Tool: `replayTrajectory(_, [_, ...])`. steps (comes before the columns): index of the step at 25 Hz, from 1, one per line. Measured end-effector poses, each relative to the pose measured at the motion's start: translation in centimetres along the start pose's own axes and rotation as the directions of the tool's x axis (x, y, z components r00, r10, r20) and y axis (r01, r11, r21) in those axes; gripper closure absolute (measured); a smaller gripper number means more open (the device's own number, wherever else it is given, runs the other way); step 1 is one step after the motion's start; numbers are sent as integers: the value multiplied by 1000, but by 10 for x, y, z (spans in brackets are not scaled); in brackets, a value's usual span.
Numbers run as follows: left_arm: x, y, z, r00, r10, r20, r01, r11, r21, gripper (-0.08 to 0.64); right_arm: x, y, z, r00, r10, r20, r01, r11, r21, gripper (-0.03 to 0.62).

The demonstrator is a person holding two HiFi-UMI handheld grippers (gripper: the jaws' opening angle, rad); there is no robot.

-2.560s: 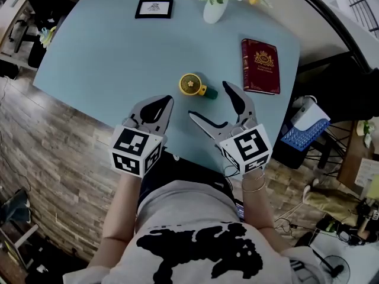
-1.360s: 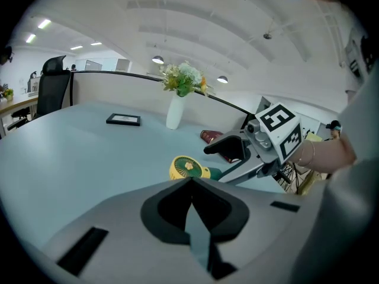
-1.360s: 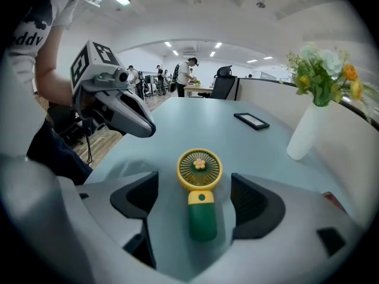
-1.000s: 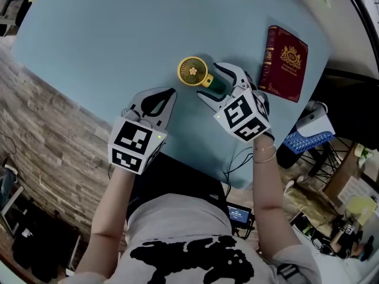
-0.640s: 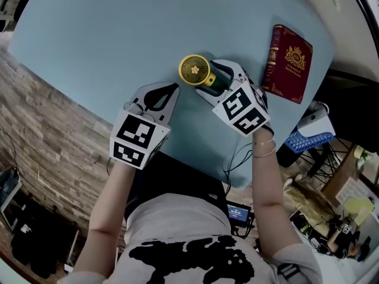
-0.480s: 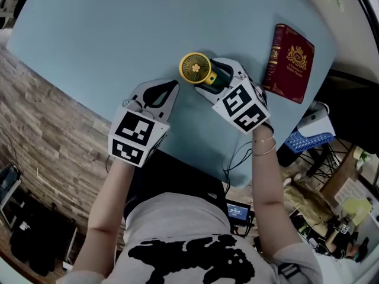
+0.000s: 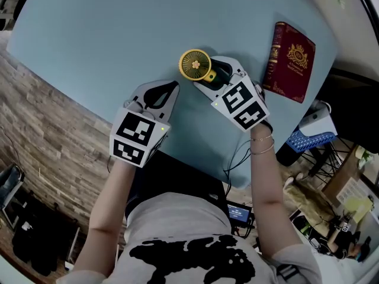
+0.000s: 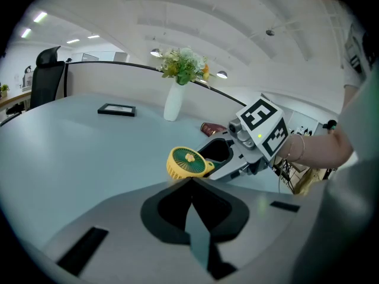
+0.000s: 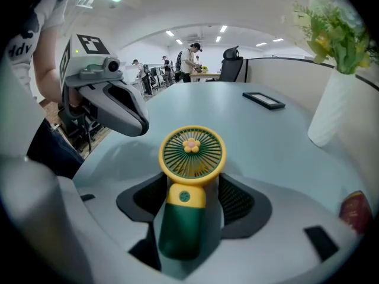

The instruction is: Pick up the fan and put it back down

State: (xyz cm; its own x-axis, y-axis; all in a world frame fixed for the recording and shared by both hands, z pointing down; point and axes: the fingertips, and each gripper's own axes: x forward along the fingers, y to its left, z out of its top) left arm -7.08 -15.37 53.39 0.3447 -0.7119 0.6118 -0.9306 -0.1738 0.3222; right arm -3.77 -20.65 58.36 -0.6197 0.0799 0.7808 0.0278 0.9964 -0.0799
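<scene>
Fan: the fan [image 9: 190, 152] is small, with a yellow round grille, a pink flower at its centre and a dark green handle. It lies low on the light blue bench [image 7: 118, 40] near the front edge, face up, left of the book.
Right hand-held gripper: the right hand-held gripper [image 7: 206, 73] has jaws that have just been closing. The green handle stands between them and they are clenched on its sides.
Left hand-held gripper: the left hand-held gripper [image 8: 190, 185] is clenched with nothing in it, just short of the fan's head and apart from it.
Marker cube: the marker cube [image 7: 240, 104] carries black-and-white square patterns and no words.
Book: the book [image 7: 294, 61] is dark red with a gold crest; its lettering is too small to read.
Framed card: the framed card [image 8: 116, 109] lies flat far back, its print unreadable.
Vase: the white vase [image 8: 174, 102] holds flowers and stands beyond the fan.
</scene>
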Motion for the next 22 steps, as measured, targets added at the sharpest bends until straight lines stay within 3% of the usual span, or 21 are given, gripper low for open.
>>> replayTrajectory(9, [4,-3,3,1000,-5,-11,5,1000,10,549,0,1,-2,998,-46,47,46,999,0,333])
replayTrajectory(22, [3,-5,14,1000,-11,-25,12,999,51,549,-8,5,-3,993,-107,45,105,994,38,337])
